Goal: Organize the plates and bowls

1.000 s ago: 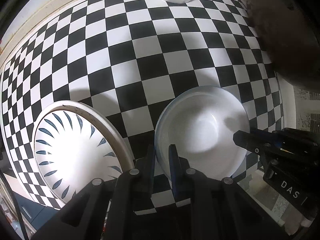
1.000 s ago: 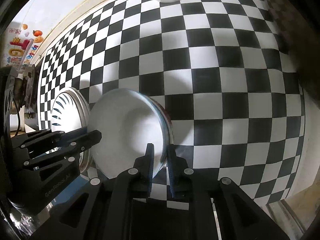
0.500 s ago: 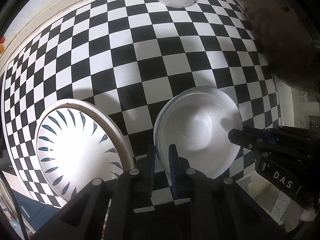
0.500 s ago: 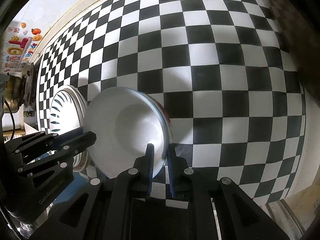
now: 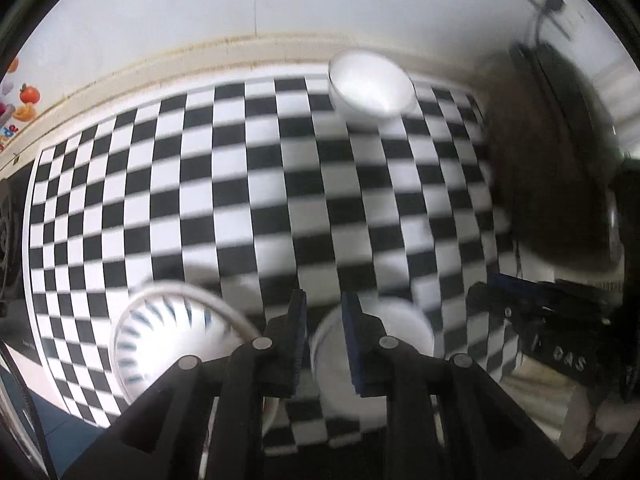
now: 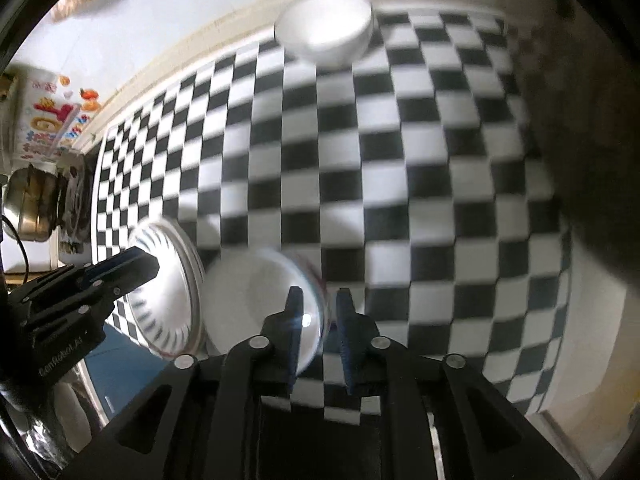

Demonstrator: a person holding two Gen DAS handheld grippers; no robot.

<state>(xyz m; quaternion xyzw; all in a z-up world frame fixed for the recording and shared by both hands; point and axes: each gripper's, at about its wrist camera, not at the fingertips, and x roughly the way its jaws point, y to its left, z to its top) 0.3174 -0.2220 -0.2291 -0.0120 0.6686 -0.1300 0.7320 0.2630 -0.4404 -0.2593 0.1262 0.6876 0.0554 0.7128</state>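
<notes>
Two grippers: both point steeply down at the checkered cloth [image 5: 248,208], each seen from its own wrist camera.
Left gripper [image 5: 323,334]: jaws apart and opening, nothing pressed between them; the white plate [image 5: 404,332] lies on the cloth below, its left rim showing in the gap.
Right gripper [image 6: 318,330]: jaws apart and opening; the plate's right rim lies under the gap, not clamped.
White plate: at 6 o'clock in both views, flat on the cloth, blurred.
Patterned plate [image 5: 172,336]: just beside the white plate, at 7 o'clock in the left view and at 8 o'clock in the right view; whether the two rims touch I cannot tell.
White bowl [image 5: 370,90]: at 12 o'clock, near the far edge of the cloth, well apart from the plates.
Change: a second ago both grippers were clamped on opposite rims of the white plate; now both have let go and stand higher, with more cloth and the back wall in view.
Edges: cloth ends at a pale ledge at 12 o'clock; a dark, blurred object [image 5: 560,168] bounds it at 3 o'clock.
Open room: the middle of the cloth, between plates and bowl.
</notes>
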